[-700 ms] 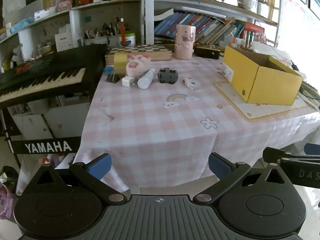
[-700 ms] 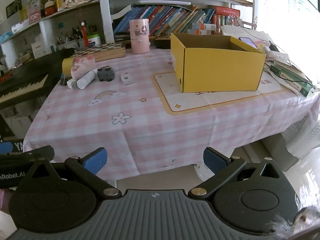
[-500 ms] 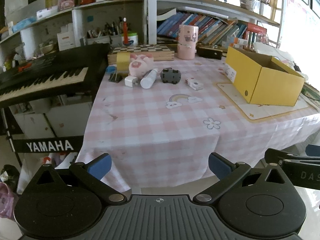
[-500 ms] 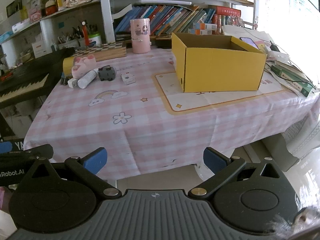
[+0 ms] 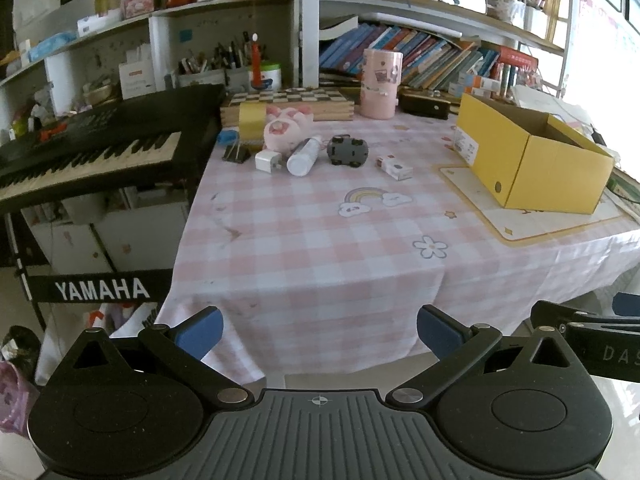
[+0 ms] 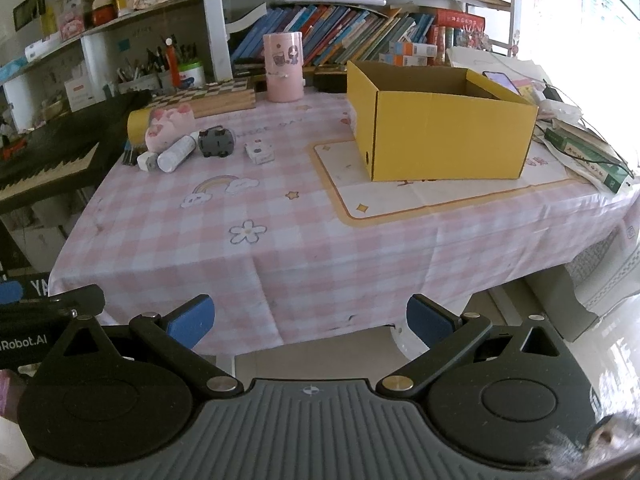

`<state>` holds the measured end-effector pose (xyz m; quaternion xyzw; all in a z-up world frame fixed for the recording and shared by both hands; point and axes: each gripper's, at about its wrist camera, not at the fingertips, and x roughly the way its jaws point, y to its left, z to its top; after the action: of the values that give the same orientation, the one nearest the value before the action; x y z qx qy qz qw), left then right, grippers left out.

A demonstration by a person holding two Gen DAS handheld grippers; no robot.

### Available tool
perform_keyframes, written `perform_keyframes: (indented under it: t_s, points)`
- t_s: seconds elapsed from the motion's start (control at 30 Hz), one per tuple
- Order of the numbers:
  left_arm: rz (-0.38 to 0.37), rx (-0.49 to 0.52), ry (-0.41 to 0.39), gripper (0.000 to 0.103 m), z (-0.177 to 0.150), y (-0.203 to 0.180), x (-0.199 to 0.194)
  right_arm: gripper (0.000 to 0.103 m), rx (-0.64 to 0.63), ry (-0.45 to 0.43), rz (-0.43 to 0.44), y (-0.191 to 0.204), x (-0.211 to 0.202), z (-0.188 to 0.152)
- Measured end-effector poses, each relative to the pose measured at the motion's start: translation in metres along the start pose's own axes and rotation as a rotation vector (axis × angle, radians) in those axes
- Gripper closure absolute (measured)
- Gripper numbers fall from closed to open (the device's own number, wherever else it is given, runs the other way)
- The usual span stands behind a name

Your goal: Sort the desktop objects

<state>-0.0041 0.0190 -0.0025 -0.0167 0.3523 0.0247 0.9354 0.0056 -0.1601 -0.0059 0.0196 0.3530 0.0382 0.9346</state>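
Since the earlier frames both cameras have eased a little nearer the table, so the objects sit slightly larger and lower in each view; nothing on the cloth has shifted. The things to sort lie in a loose row at the far left of the pink checked tablecloth (image 5: 320, 240): a black binder clip (image 5: 236, 153), a white charger plug (image 5: 267, 160), a white bottle (image 5: 304, 156) lying on its side, a grey toy car (image 5: 347, 151) and a small white box (image 5: 394, 167), with a pink plush (image 5: 288, 126) and a roll of yellow tape (image 5: 251, 120) just behind them. The open yellow cardboard box (image 6: 440, 128) stands on a cream mat (image 6: 400, 200) at the right. A pink cylindrical holder (image 6: 282, 67) stands near the back edge. The left gripper (image 5: 320, 330) and the right gripper (image 6: 310, 320) both hang off the table's near edge, jaws spread wide, holding nothing. A Yamaha keyboard (image 5: 92, 148) sits left of the table.
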Motion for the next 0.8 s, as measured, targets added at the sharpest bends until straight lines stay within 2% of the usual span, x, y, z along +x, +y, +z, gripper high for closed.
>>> perform_keyframes:
  t_s: [0.37, 0.5, 0.8]
  points:
    - [-0.001, -0.001, 0.007, 0.0, 0.0017, 0.0022, 0.0015, 0.0, -0.001, 0.005, 0.002, 0.0004, 0.0028, 0.0014]
    - [-0.036, 0.0, 0.001, 0.0, 0.0024, 0.0041, 0.0011, 0.0, -0.003, 0.004, 0.002, 0.0009, 0.0028, 0.0013]
    - [-0.049, 0.012, -0.006, 0.0, 0.0016, 0.004, 0.0004, 0.0, -0.008, -0.002, 0.002, 0.0046, 0.0016, 0.0015]
